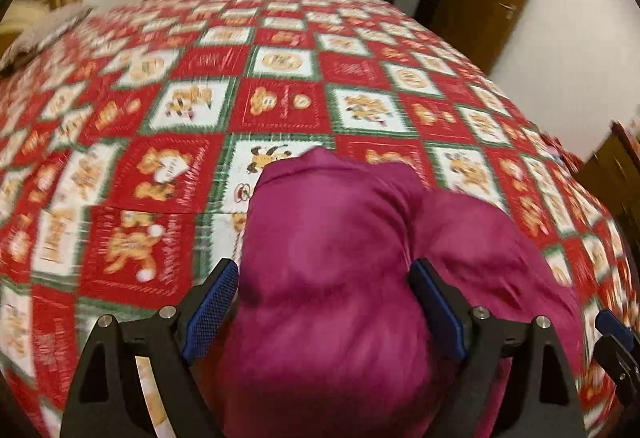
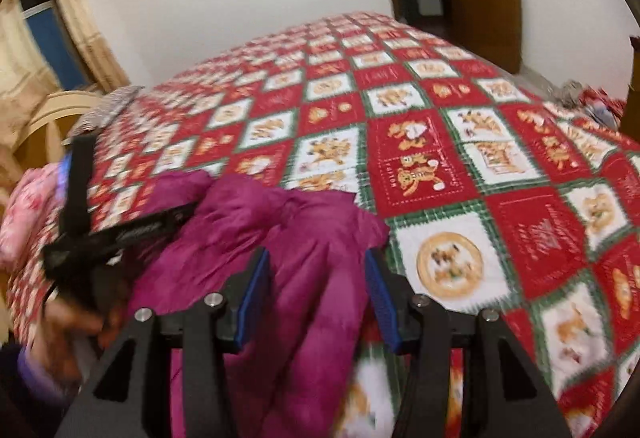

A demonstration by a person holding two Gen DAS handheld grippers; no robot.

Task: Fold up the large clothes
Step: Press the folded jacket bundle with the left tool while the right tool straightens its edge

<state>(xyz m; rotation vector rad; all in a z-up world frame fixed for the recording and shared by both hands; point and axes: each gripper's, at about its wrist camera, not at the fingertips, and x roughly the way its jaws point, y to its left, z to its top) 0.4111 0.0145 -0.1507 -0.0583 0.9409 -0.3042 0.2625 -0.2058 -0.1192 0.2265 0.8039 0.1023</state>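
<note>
We've got the magenta padded jacket (image 1: 340, 278) bunched between both grippers on the bed (image 1: 160, 98), its bulk running away from us. Left gripper (image 1: 324, 302) straddles it wide with pads barely touching, so we can't tell if it's gripping; right gripper (image 2: 316, 294) is clamped on a fold.

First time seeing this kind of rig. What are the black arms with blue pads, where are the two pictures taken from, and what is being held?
No robot: a person holds tongs in each hand, each with a wide-angle camera looking forward along it. The left wrist view looks past the left tongs, the right wrist view past the right tongs. Below is a bed with a red, white and green teddy-bear bedspread. Both tongs appear to grip a bunched magenta padded garment between their blue pads.
</note>
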